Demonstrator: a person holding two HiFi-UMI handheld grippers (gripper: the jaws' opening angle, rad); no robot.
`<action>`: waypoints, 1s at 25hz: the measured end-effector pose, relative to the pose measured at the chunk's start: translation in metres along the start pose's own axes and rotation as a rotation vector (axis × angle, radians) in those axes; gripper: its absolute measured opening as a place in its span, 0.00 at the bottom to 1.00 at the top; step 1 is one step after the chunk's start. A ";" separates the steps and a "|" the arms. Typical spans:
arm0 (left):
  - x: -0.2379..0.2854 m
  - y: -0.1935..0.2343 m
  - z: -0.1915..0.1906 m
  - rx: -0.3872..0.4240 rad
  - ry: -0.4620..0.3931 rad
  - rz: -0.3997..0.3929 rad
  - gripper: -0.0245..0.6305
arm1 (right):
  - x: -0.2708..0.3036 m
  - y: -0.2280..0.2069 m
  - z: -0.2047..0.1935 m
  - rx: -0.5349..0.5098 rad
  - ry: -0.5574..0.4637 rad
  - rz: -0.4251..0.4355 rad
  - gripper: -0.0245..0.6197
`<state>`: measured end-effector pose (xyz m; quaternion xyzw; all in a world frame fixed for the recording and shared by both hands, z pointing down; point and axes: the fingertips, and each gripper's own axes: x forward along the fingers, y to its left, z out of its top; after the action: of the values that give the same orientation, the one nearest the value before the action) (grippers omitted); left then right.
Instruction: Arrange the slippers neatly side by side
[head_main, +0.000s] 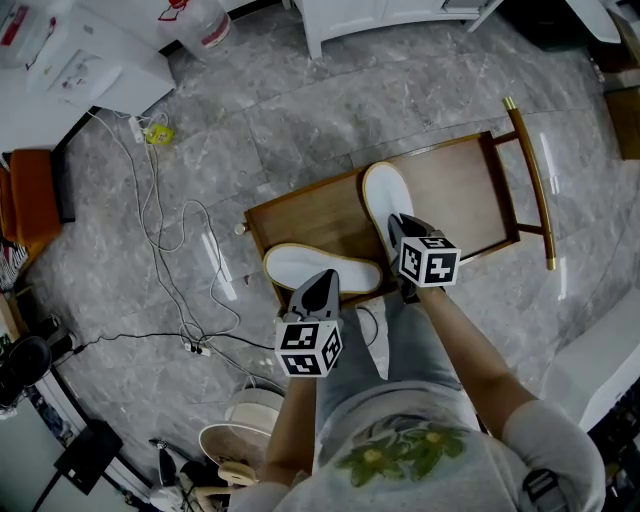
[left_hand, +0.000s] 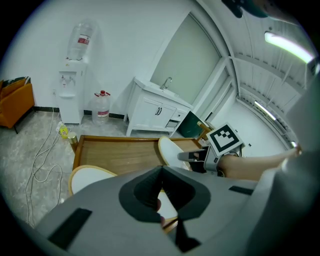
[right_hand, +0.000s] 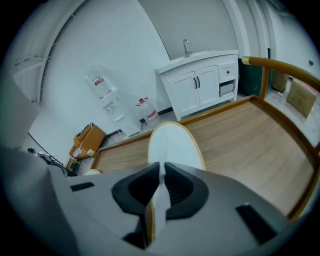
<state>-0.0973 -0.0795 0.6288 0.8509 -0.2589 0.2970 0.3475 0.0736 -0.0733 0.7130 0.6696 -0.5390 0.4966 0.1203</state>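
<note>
Right gripper (right_hand: 161, 169) clamps slipper (right_hand: 173, 144) — second slipper (head_main: 298, 266), wooden tray (head_main: 312, 212)

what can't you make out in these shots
- Right slipper, near end: in the head view it is hidden under the right gripper clamped on it.
- Left slipper, right end: in the head view the left gripper covers it. The left gripper view doesn't show whether its closed jaws pinch the slipper.
- Wooden tray, near edge: in the head view it is behind the person's legs.
- Water bottle label: too small to read.

I've got two white, tan-rimmed slippers on the desk (head_main: 470, 200): near slipper (head_main: 318, 266) lies crosswise at the front edge, far slipper (head_main: 380, 198) points away.
</note>
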 end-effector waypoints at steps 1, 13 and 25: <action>0.000 0.000 -0.001 0.001 0.001 0.000 0.06 | 0.000 0.001 0.000 -0.006 -0.001 0.004 0.09; 0.000 -0.003 0.000 0.019 -0.007 -0.005 0.06 | -0.010 0.012 0.013 -0.192 -0.044 -0.001 0.20; -0.038 0.001 0.030 0.040 -0.073 0.018 0.06 | -0.058 0.066 0.015 -0.328 -0.081 0.113 0.27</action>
<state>-0.1140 -0.0931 0.5861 0.8656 -0.2730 0.2742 0.3179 0.0298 -0.0744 0.6349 0.6291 -0.6539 0.3807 0.1783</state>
